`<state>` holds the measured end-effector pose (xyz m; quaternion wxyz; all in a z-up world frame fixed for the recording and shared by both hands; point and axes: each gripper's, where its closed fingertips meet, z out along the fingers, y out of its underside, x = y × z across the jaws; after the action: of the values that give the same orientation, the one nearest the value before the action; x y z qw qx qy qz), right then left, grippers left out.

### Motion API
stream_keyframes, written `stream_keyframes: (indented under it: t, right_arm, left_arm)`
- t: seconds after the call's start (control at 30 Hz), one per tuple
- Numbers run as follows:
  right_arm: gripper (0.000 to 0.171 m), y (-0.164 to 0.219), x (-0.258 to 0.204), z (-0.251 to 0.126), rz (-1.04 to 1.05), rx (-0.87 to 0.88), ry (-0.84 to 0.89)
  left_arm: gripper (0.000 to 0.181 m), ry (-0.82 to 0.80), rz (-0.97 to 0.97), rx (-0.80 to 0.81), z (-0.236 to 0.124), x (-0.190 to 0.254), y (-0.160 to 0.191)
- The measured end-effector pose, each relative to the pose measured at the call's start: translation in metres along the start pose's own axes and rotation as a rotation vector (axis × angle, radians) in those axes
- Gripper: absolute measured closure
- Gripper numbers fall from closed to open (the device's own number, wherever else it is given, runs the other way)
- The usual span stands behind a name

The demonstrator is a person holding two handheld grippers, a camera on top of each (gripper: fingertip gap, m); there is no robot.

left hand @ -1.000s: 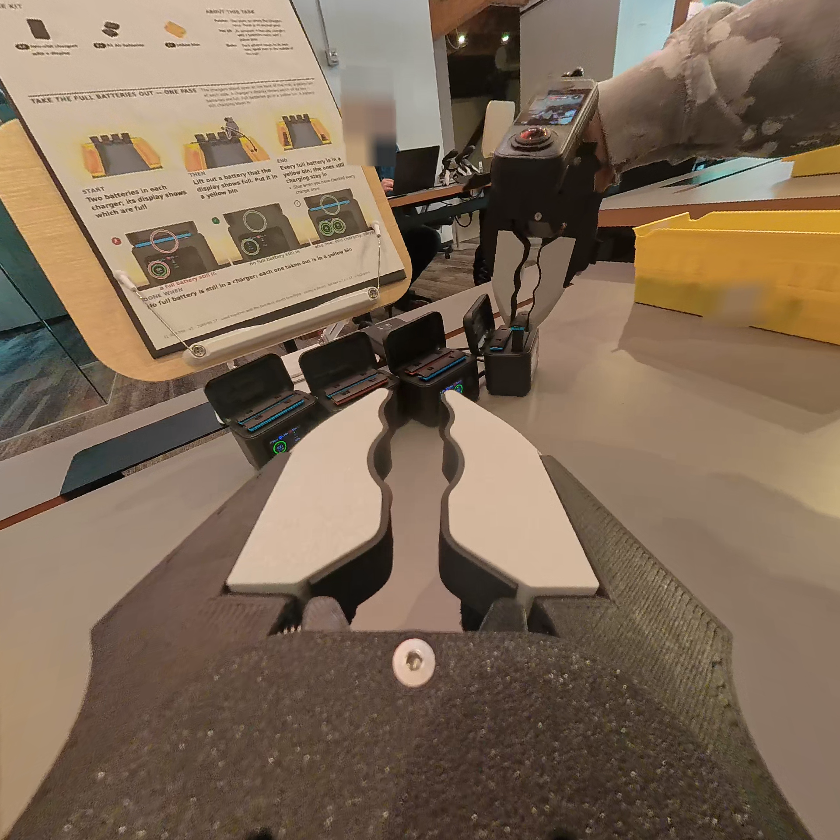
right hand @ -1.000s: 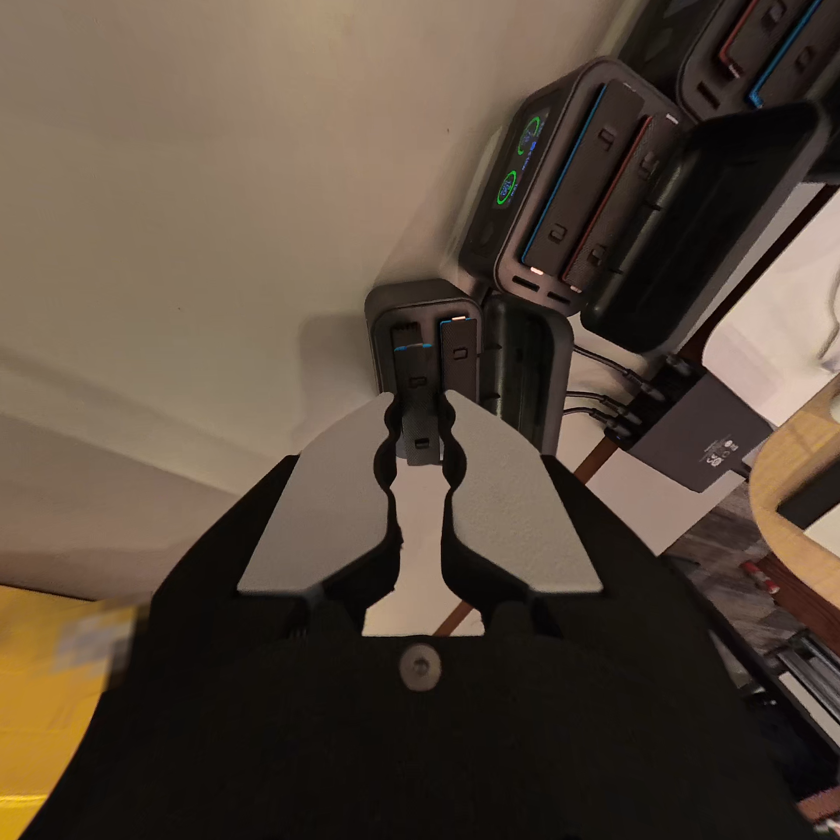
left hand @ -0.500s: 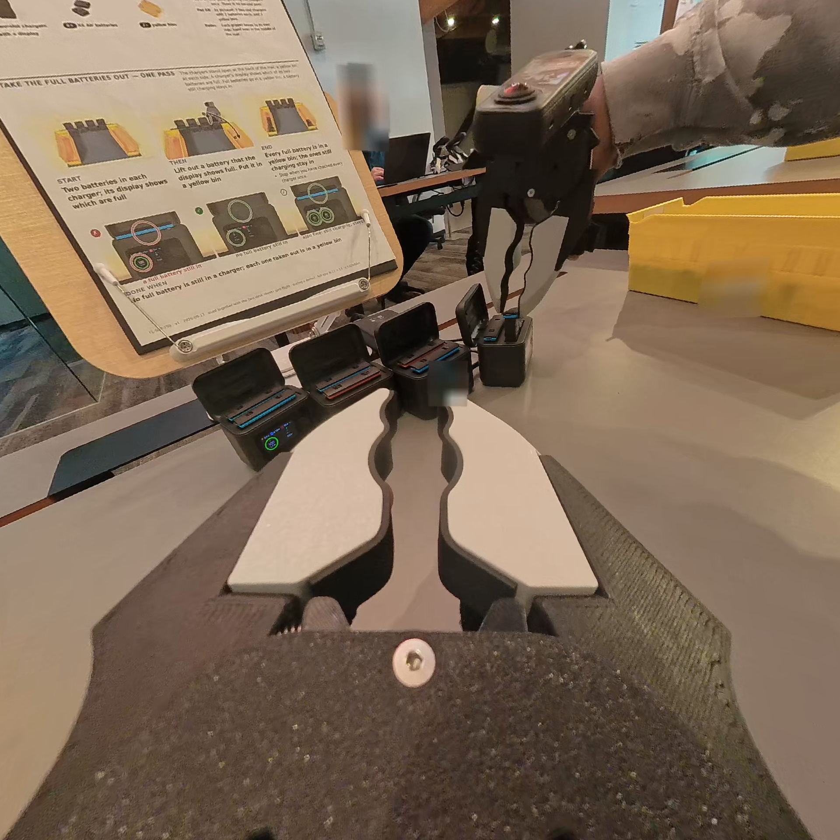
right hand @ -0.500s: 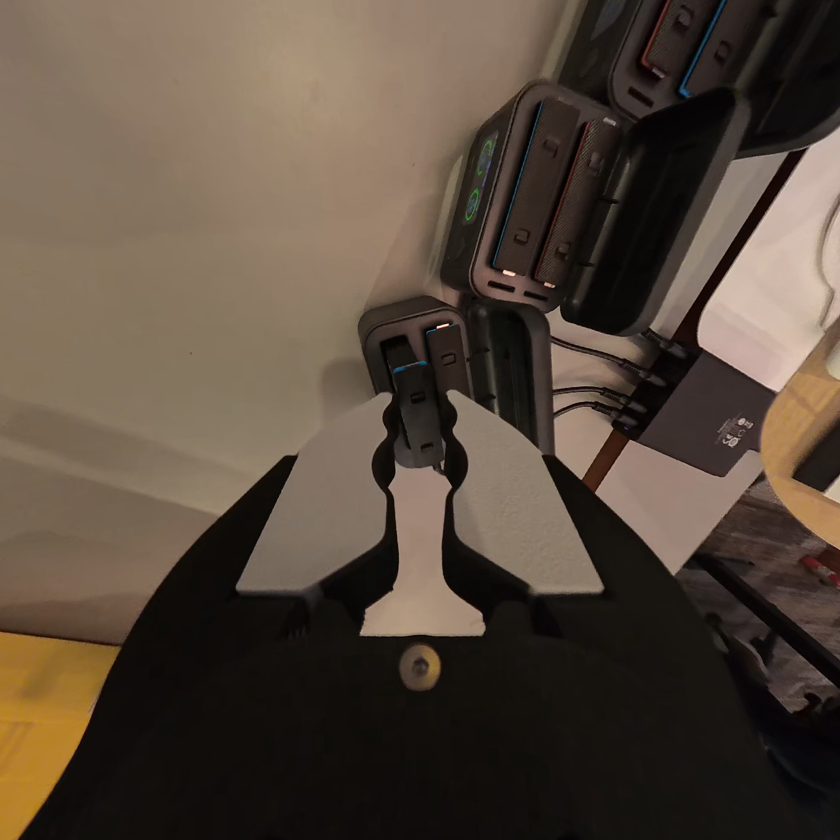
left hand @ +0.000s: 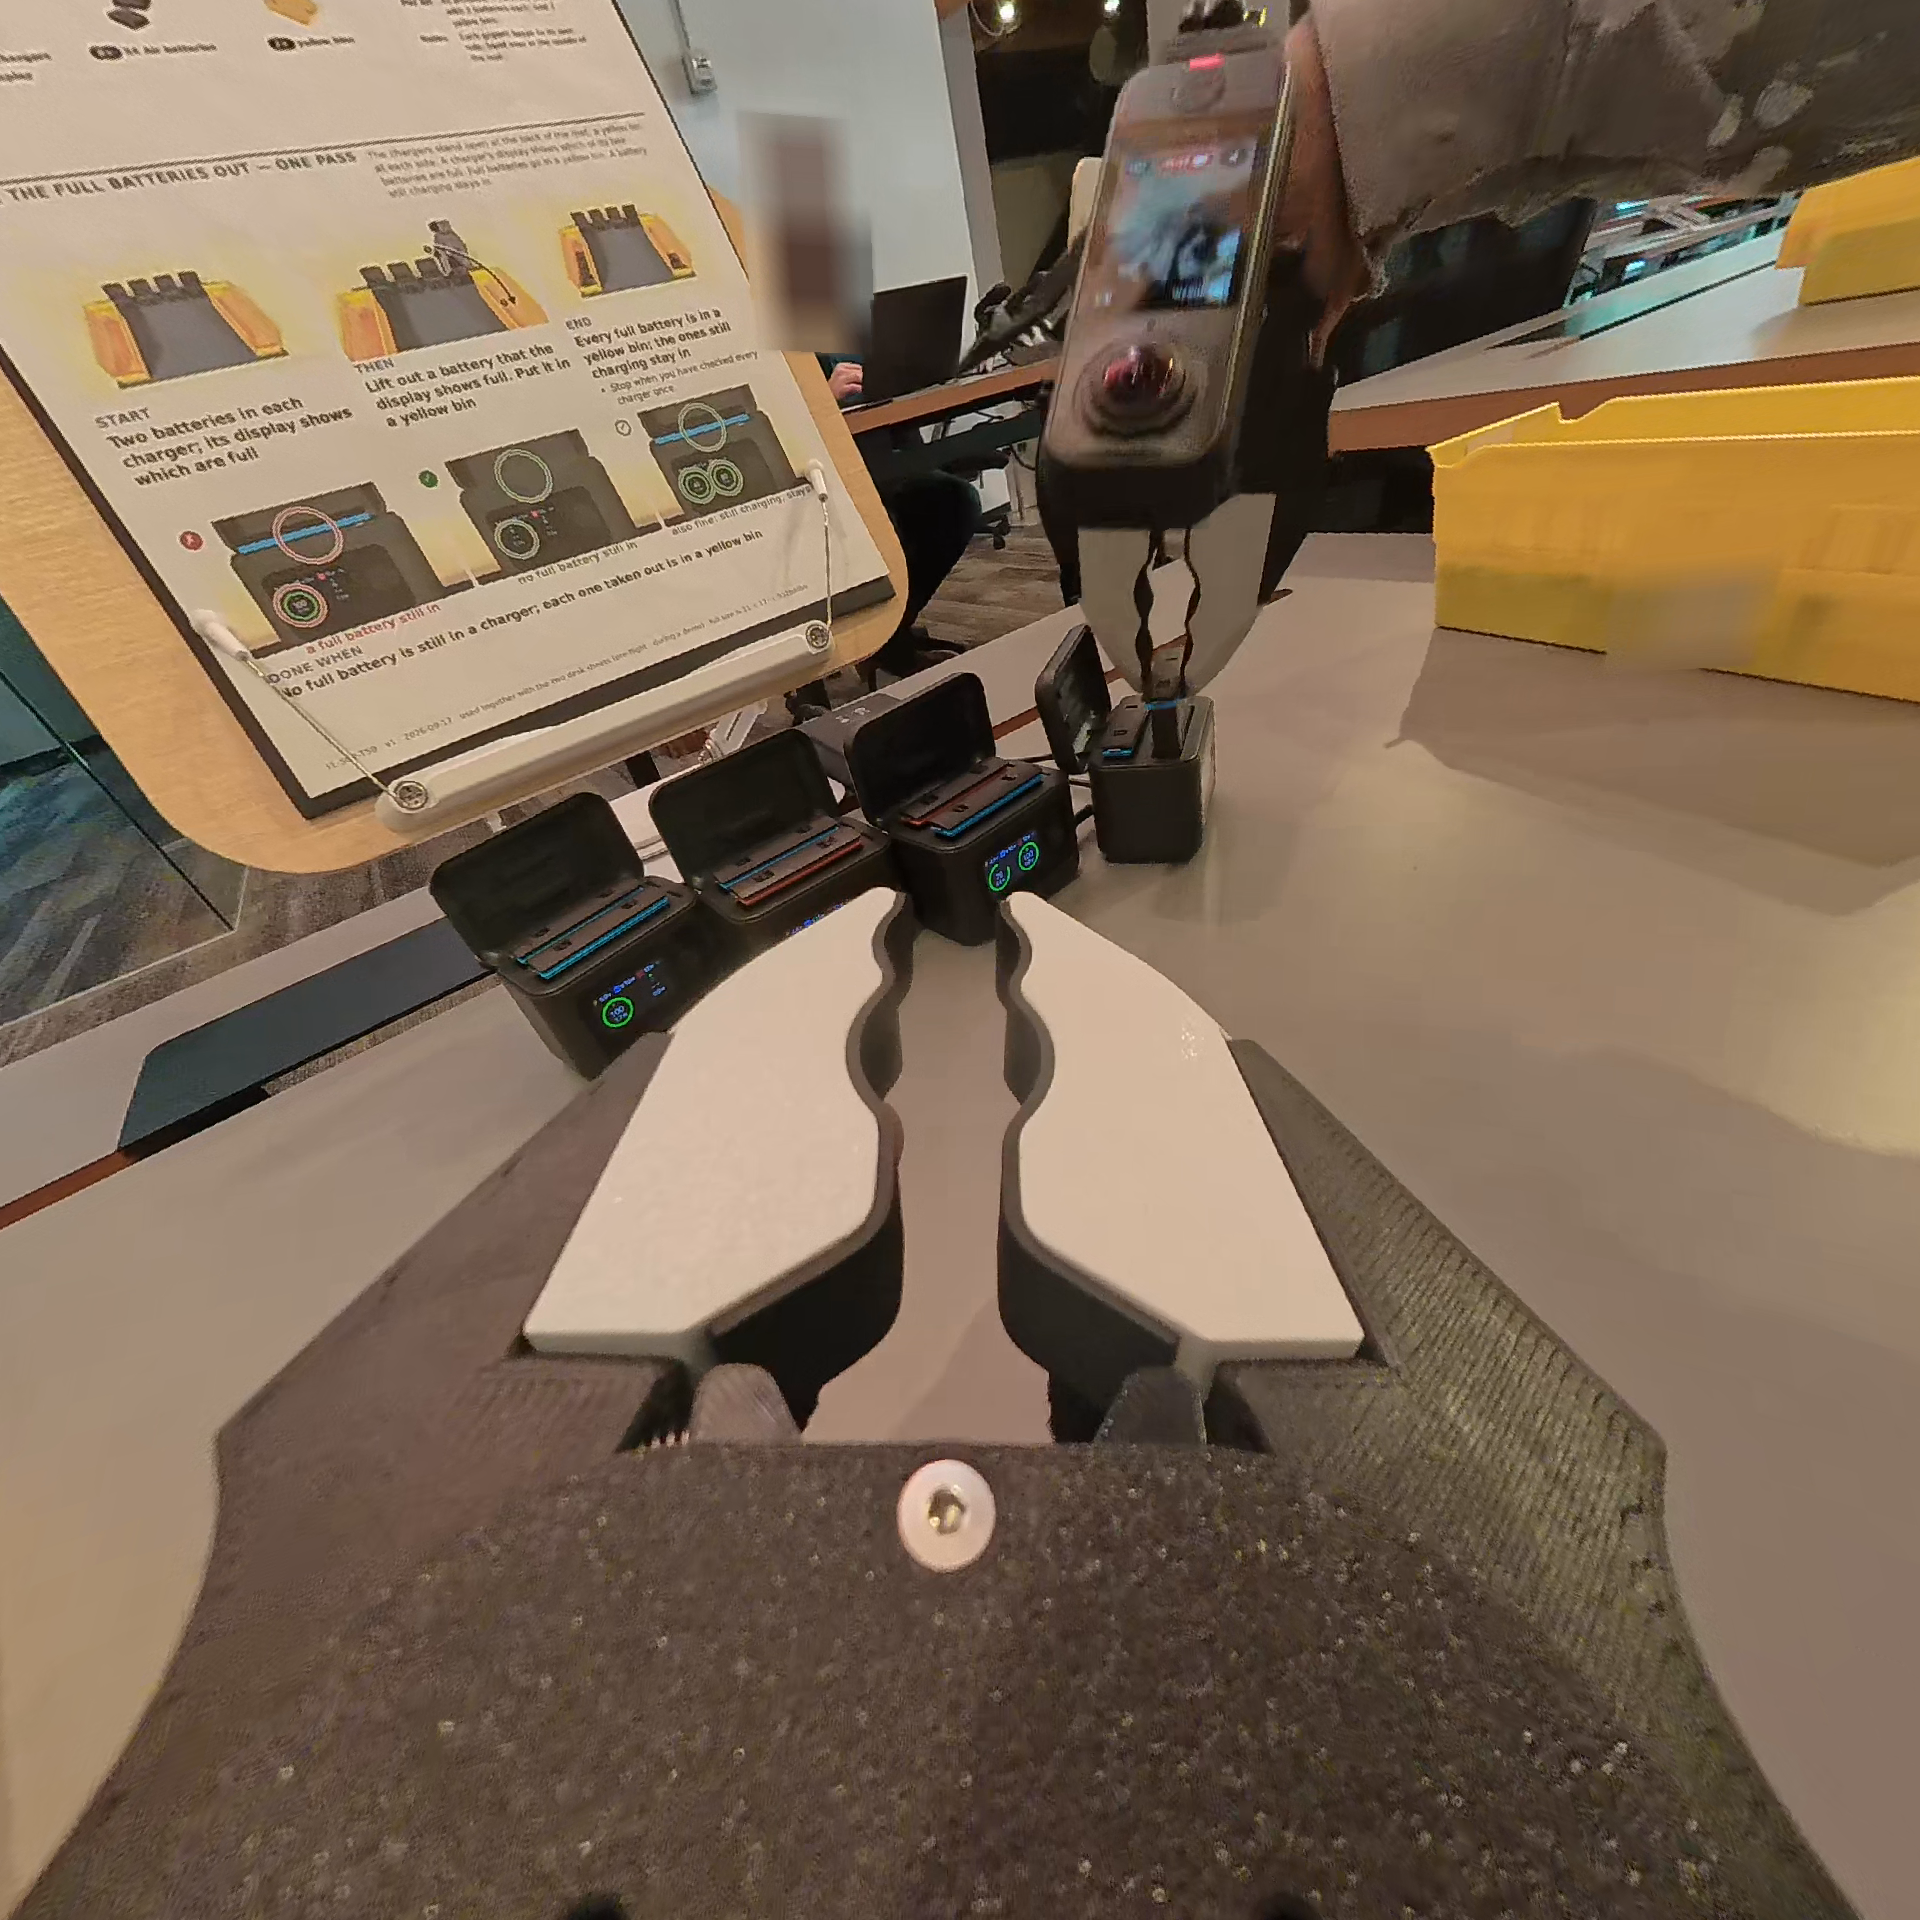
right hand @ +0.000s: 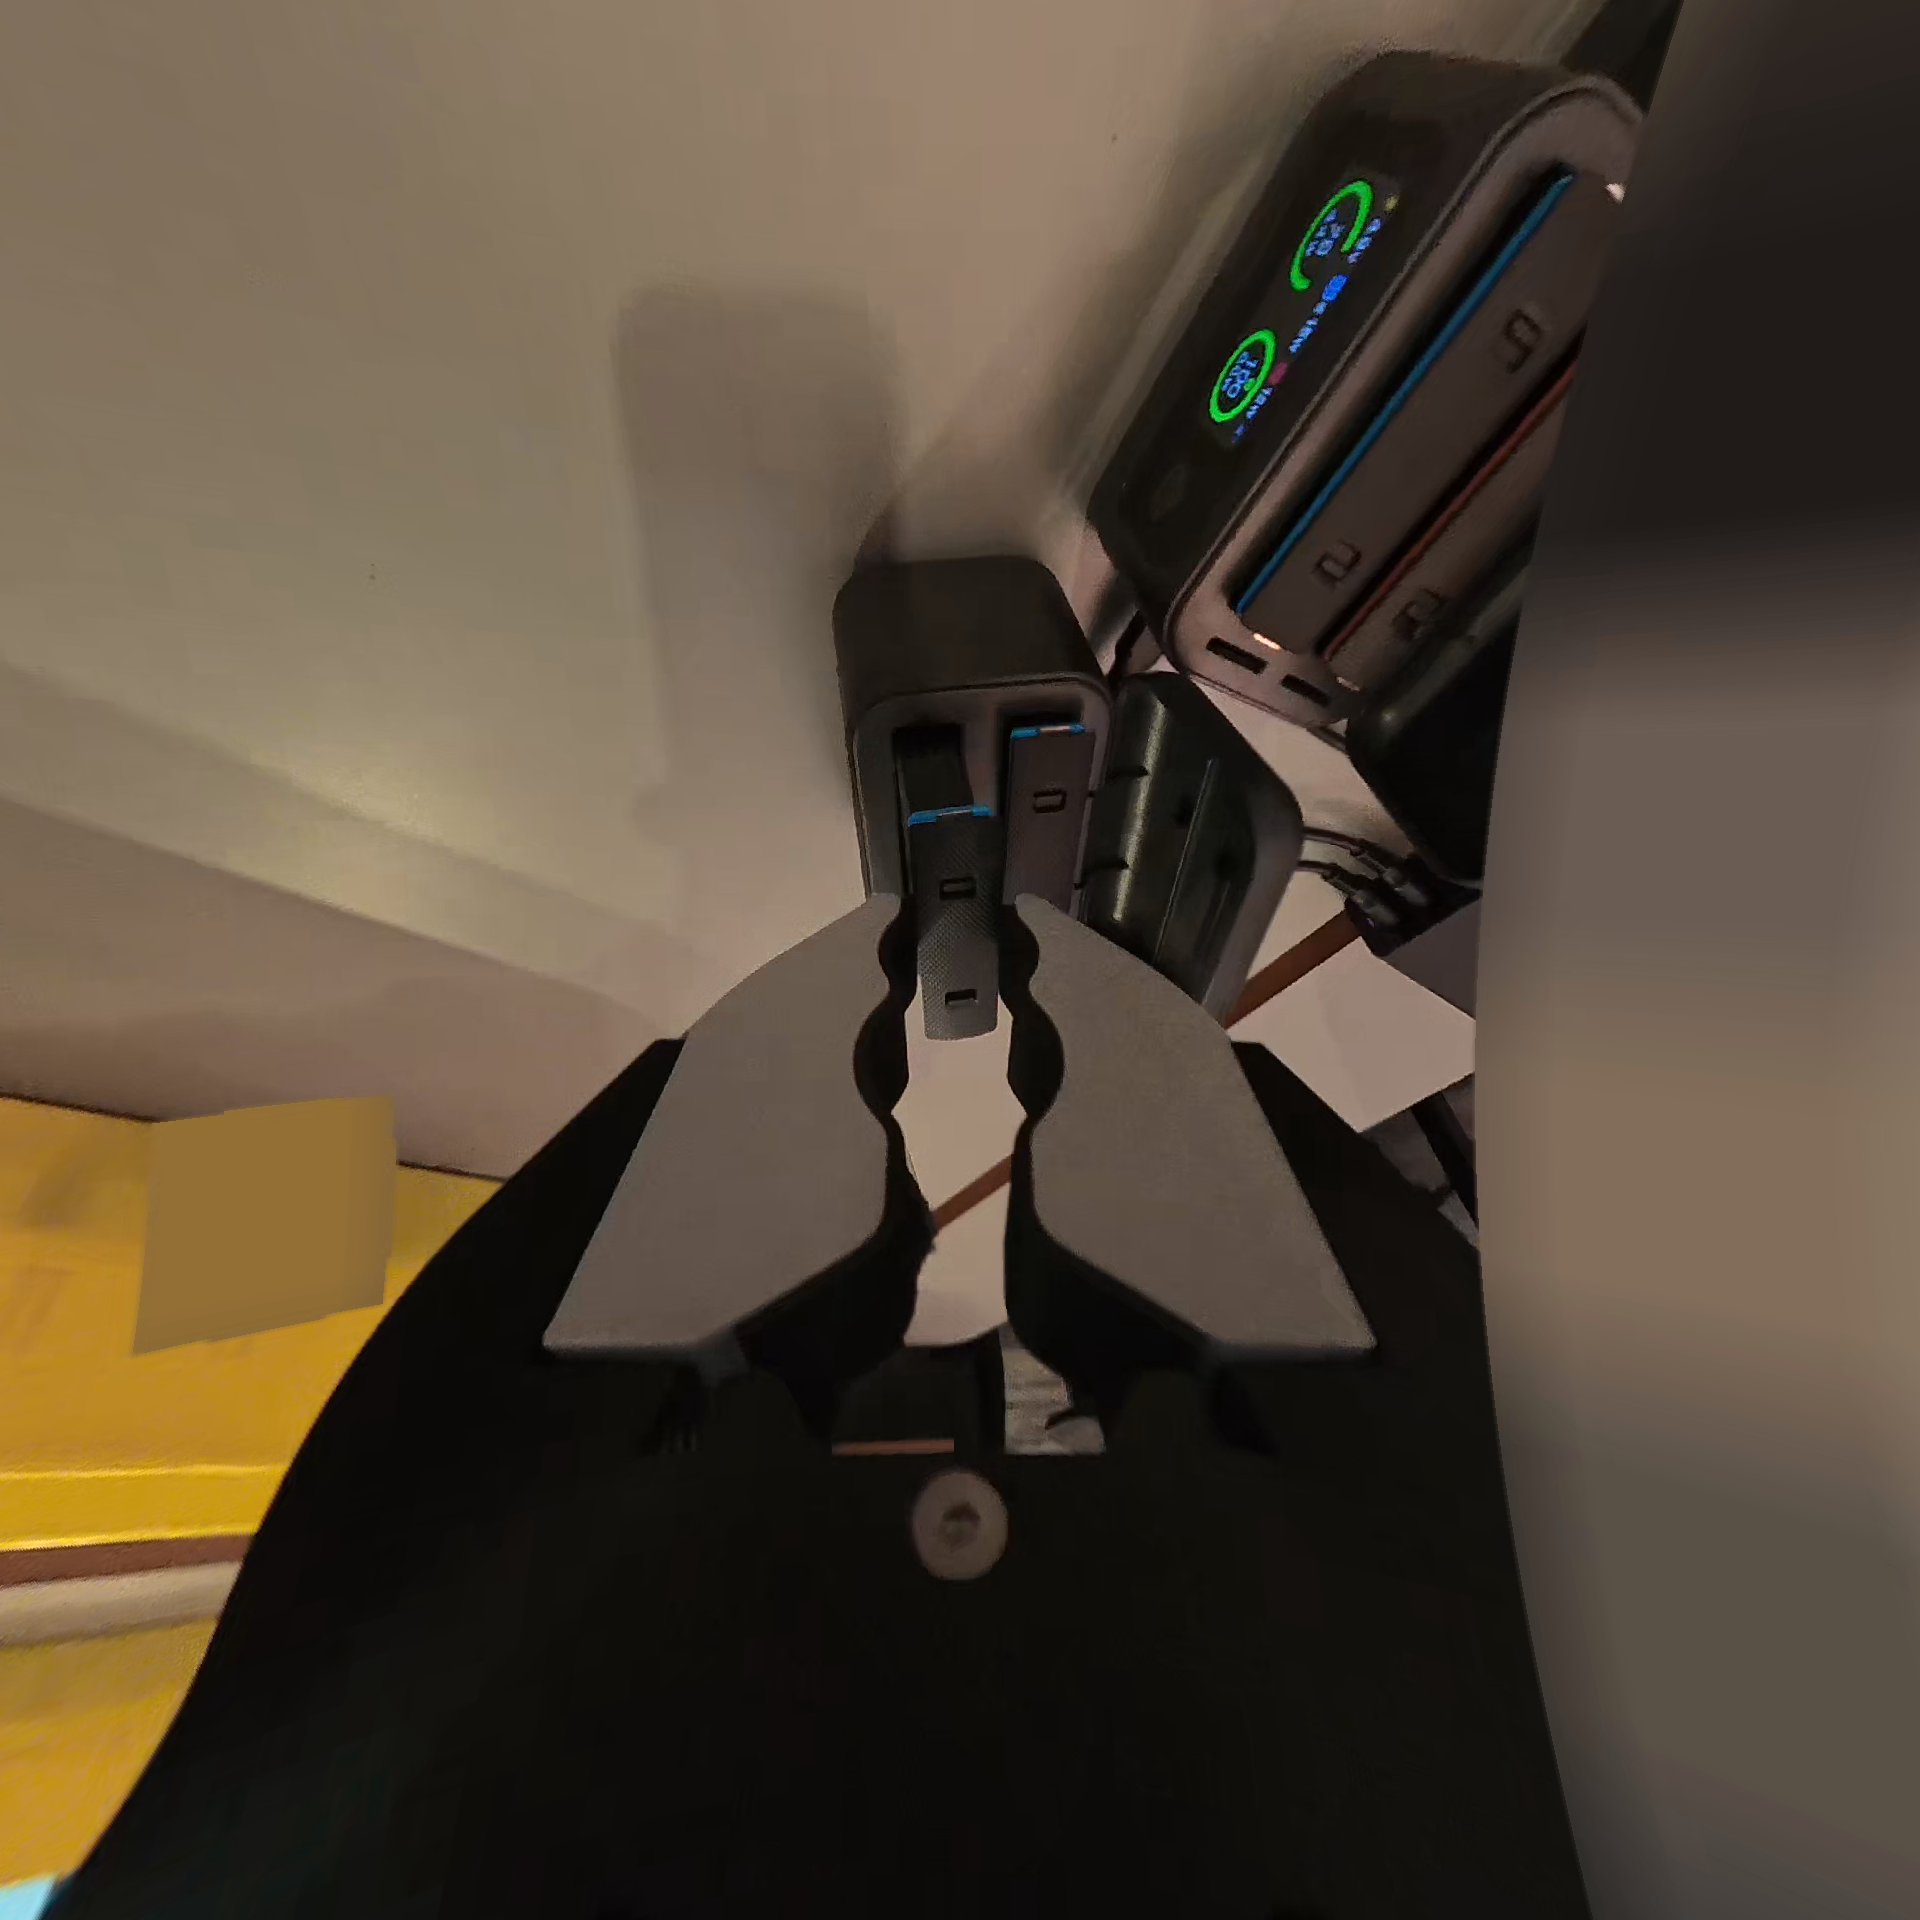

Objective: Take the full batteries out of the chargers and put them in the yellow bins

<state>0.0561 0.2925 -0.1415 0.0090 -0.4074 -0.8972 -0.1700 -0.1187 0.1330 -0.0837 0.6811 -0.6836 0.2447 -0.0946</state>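
Battery (right hand: 954, 935) — pinched between my right gripper (right hand: 958, 914) tips, partly drawn from the end charger (right hand: 961, 665) ahead of my jaws. Risk: thin tip hold; a tilt could jam or drop it. Second battery (right hand: 1049, 810) — seated just right of my jaws. Neighbouring charger (right hand: 1340, 436) crowds that side. Yellow bin (right hand: 156, 1351) — behind-left. My left gripper (left hand: 951, 914) — parted, empty, short of the charger row.

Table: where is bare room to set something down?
Bare table lies between the chargers and the yellow bin, also beside the left gripper. Crowded: along the charger row under the instruction board, where the right gripper holds a battery.
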Motion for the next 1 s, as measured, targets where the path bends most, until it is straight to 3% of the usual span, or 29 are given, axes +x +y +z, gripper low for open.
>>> stream_keyframes:
  t: [0.67,0.83,1.0]
  right_arm:
    - [0.157,0.006,-0.005,0.006,-0.091,-0.378,-0.044]
    - [0.154,0.004,-0.008,0.012,-0.005,-0.273,-0.065]
    - [0.149,-0.001,-0.006,0.0,0.205,-0.001,-0.099]
  left_arm:
    - [0.168,0.013,0.0,-0.008,0.0,0.0,0.001]
    - [0.168,0.017,0.01,-0.006,-0.001,0.0,0.0]
    - [0.168,0.024,0.014,-0.004,-0.001,0.001,0.0]
